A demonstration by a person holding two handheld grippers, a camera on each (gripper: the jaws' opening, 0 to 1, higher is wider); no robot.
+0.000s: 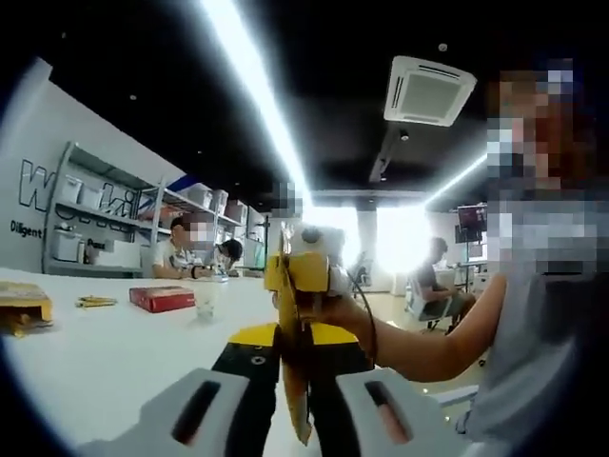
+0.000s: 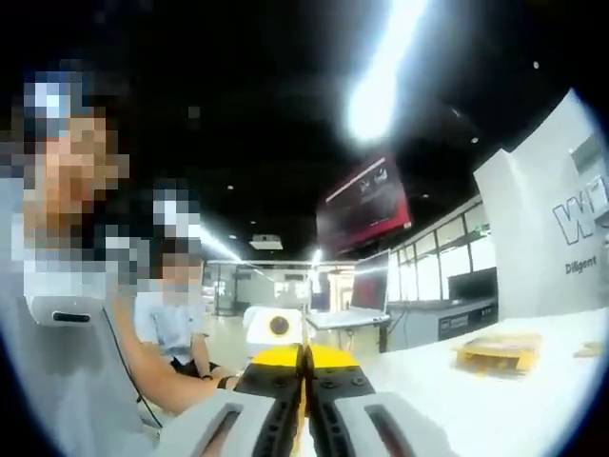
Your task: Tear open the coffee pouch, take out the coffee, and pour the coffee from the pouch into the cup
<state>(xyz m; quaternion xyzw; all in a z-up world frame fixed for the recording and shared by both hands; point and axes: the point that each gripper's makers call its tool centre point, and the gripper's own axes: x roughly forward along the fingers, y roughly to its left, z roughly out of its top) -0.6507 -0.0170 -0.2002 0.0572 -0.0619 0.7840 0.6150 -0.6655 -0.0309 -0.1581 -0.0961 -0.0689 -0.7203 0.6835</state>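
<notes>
- The coffee pouch [image 1: 296, 381] hangs edge-on between the two grippers, a thin yellow strip running from about 12 o'clock down to 6 o'clock in the left gripper view. It is held up in the air, off the white table [image 1: 105, 357], probably so that both tools can pull on it freely.
- The left gripper [image 1: 290, 405] has its jaws closed in on the pouch's lower part, the yellow edge passing between them. I judge it is pinching the pouch as the anchor for the tear.
- The right gripper [image 1: 303, 271] faces it from 12 o'clock in the left gripper view, gripping the upper part of the pouch with a hand [image 1: 347, 314] behind it.
- In its own view the right gripper [image 2: 304, 419] shows jaws pressed together with a yellow sliver [image 2: 302, 433] caught between them, so it too is clamped on the pouch.
- Two opposed grips on one edge suit tearing: I judge the pouch is not yet open and nothing has been poured.
- The cup [image 1: 206, 300], small and pale, stands on the table at about 10 o'clock from the pouch, well apart, waiting for the pour.
- Just beside the cup, at its 9 o'clock, lies a red box [image 1: 162, 298]. Further out at 9 o'clock sits a yellow tray [image 1: 24, 307], which may be the same flat yellowish object seen at 3 o'clock in the right gripper view.
</notes>
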